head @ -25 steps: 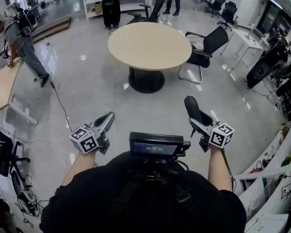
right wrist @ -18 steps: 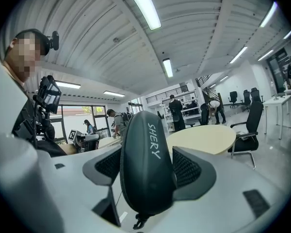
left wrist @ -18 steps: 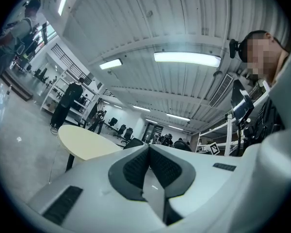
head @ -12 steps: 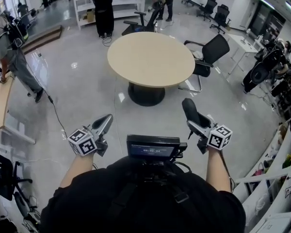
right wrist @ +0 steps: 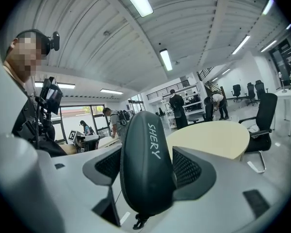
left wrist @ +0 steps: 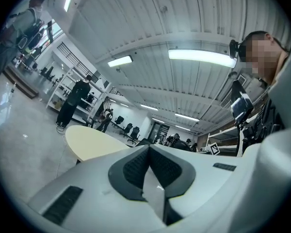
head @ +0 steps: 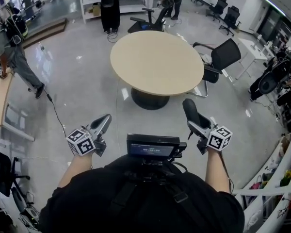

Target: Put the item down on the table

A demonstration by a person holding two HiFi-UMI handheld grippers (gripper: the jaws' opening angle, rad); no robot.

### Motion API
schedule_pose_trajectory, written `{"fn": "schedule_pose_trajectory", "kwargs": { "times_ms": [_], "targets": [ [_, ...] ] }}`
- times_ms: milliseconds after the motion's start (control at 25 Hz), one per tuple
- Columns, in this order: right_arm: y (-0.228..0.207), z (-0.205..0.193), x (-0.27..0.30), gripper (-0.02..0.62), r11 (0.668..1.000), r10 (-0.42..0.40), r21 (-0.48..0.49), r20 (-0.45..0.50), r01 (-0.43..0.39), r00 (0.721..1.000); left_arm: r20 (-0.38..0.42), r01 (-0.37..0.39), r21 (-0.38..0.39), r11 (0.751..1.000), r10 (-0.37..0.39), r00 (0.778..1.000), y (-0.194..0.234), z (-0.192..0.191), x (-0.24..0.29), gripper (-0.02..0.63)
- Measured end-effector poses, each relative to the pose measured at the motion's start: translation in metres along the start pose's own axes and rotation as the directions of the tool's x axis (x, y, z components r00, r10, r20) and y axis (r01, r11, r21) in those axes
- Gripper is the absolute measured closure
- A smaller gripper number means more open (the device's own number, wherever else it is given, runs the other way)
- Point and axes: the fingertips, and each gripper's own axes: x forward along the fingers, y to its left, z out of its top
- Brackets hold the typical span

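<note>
The dark case (head: 190, 111) stands roughly upright in my right gripper (head: 196, 124) in the head view, with the round table (head: 157, 62) straight ahead and well apart. The left gripper view shows my left gripper (left wrist: 148, 154) pressed together, empty. The right gripper view shows jaws clamped on the case's sides, the table beyond.

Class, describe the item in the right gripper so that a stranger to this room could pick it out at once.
Find the round beige table; nearer the camera, the person holds out two grippers. The right gripper clamps a dark oval case, while the left gripper is shut and empty. The case alone bears white lettering, SHERY.
</note>
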Motion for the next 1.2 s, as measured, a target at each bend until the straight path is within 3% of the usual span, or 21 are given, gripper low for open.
{"fn": "schedule_pose_trajectory", "kwargs": {
  "times_ms": [400, 520, 680, 920, 1200],
  "targets": [
    [-0.171, 0.077, 0.077, 0.268, 0.987, 0.154, -0.041, -0.021, -0.155, 0.988, 0.067, -0.133, 0.027, 0.991, 0.131, 0.989, 0.038, 0.025, 0.154, 0.606],
    [-0.221, 0.103, 0.086, 0.268, 0.984, 0.172, -0.040, -0.016, -0.172, 0.985, 0.083, -0.135, 0.033, 0.990, 0.132, 0.988, 0.037, 0.038, 0.211, 0.606],
    [-0.265, 0.116, 0.101, 0.268, 0.985, 0.174, -0.015, -0.020, -0.174, 0.985, 0.048, -0.129, 0.025, 0.991, 0.128, 0.991, 0.047, 0.041, 0.262, 0.606],
    [-0.312, 0.120, 0.138, 0.268, 0.991, 0.130, 0.012, -0.043, -0.130, 0.991, 0.035, -0.118, -0.017, 0.993, 0.118, 0.992, 0.101, 0.053, 0.305, 0.606],
    [-0.350, 0.159, 0.223, 0.268, 0.999, 0.030, -0.037, -0.017, -0.030, 0.999, 0.030, -0.003, -0.023, 1.000, 0.004, 1.000, 0.213, 0.080, 0.367, 0.606]
  ]
}}
